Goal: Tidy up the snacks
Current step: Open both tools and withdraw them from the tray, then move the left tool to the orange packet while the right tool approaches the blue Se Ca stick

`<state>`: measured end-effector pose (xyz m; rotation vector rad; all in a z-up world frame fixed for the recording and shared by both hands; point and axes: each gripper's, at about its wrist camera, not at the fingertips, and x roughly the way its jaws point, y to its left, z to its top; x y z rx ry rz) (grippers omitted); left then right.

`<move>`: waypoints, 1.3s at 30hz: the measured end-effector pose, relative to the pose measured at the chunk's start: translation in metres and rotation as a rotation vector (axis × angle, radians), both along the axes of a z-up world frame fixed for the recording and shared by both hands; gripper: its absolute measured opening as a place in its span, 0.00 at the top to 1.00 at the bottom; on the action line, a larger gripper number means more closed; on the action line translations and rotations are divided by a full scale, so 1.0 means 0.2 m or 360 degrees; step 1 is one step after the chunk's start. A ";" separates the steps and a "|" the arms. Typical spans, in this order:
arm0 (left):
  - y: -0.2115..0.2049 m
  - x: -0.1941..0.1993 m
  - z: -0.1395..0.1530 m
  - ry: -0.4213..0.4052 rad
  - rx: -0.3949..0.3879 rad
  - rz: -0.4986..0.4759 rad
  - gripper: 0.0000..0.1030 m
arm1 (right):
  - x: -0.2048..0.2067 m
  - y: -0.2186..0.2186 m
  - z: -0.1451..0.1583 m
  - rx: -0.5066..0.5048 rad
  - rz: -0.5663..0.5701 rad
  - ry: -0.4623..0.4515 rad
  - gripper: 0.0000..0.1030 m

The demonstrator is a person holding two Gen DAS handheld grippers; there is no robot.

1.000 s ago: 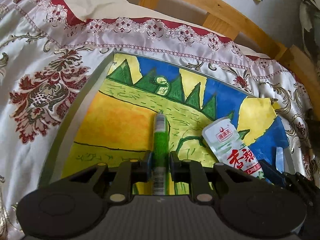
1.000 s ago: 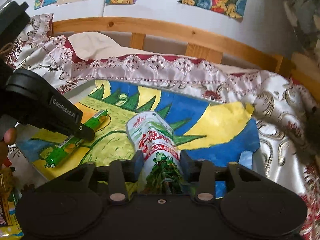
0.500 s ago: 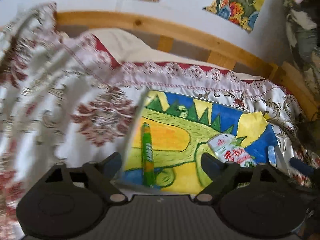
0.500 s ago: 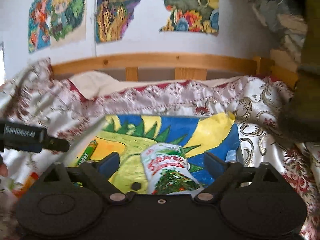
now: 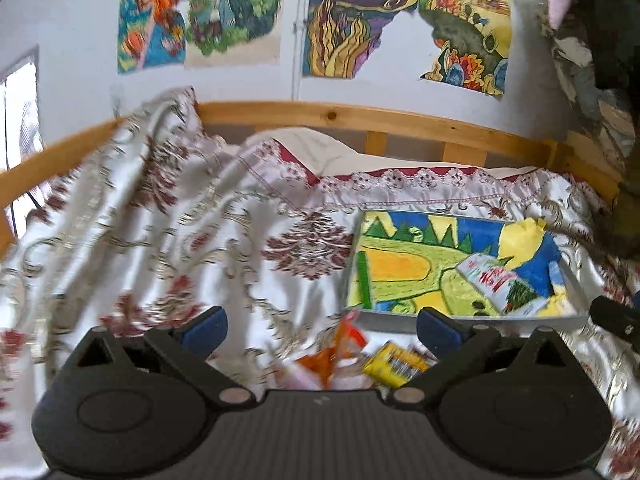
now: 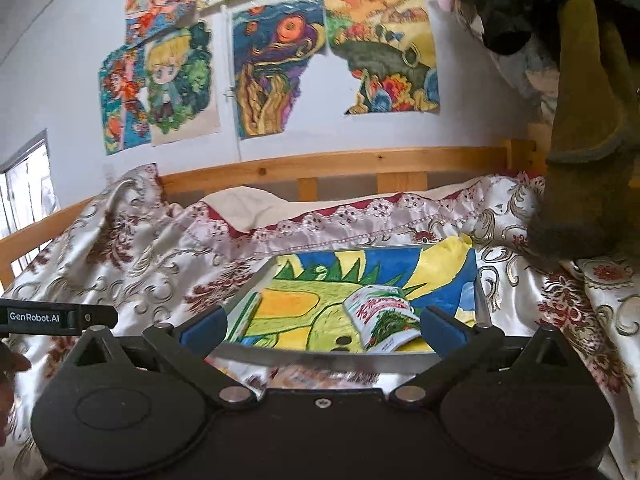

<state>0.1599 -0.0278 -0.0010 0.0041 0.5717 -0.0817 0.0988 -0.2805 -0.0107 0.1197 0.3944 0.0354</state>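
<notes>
On the bed's patterned satin cover, your shallow grey tray (image 5: 460, 314) held one slim green stick snack (image 5: 365, 280) at its left and one soft white-and-green foil pouch (image 6: 384, 316) right. Both looked light, crinkly, slippery; pinching mid-body seemed best. Your left gripper (image 5: 320, 326) and right gripper (image 6: 322, 326) had just been opening, jaws released, empty. Loose wrappers (image 5: 360, 356), uncountable, lay near.

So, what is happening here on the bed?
A person with a gripper in each hand is sorting snacks into a tray lined with a coloured drawing. A green sausage stick and a white snack pouch already lie in it. Both the left gripper and the right gripper have just been opening and hold nothing. More snack packets wait on the bedspread before the tray.
</notes>
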 end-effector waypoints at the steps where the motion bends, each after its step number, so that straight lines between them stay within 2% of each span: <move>1: 0.00 -0.04 0.00 -0.0015 0.0026 0.0005 0.00 | -0.04 0.01 0.01 -0.0007 0.0007 -0.0007 0.01; 5: 0.02 -0.19 0.02 -0.0027 0.0130 0.0015 0.00 | -0.19 0.06 0.03 -0.0017 0.0013 -0.0026 0.01; 15: 0.06 -0.47 0.04 0.0017 0.0163 0.0007 0.00 | -0.47 0.14 0.05 0.0078 0.0004 -0.0016 0.01; 20: 0.09 -0.57 0.02 0.0038 0.0167 0.0035 0.00 | -0.58 0.16 0.03 0.0126 -0.0035 0.0037 0.01; 29: 0.16 -0.67 0.01 0.0068 0.0127 0.0081 0.00 | -0.67 0.26 0.00 0.0013 -0.0029 0.0114 0.01; 39: 0.19 -0.65 0.00 0.0216 0.0114 0.0080 0.00 | -0.68 0.32 -0.02 -0.0062 0.0002 0.0163 0.01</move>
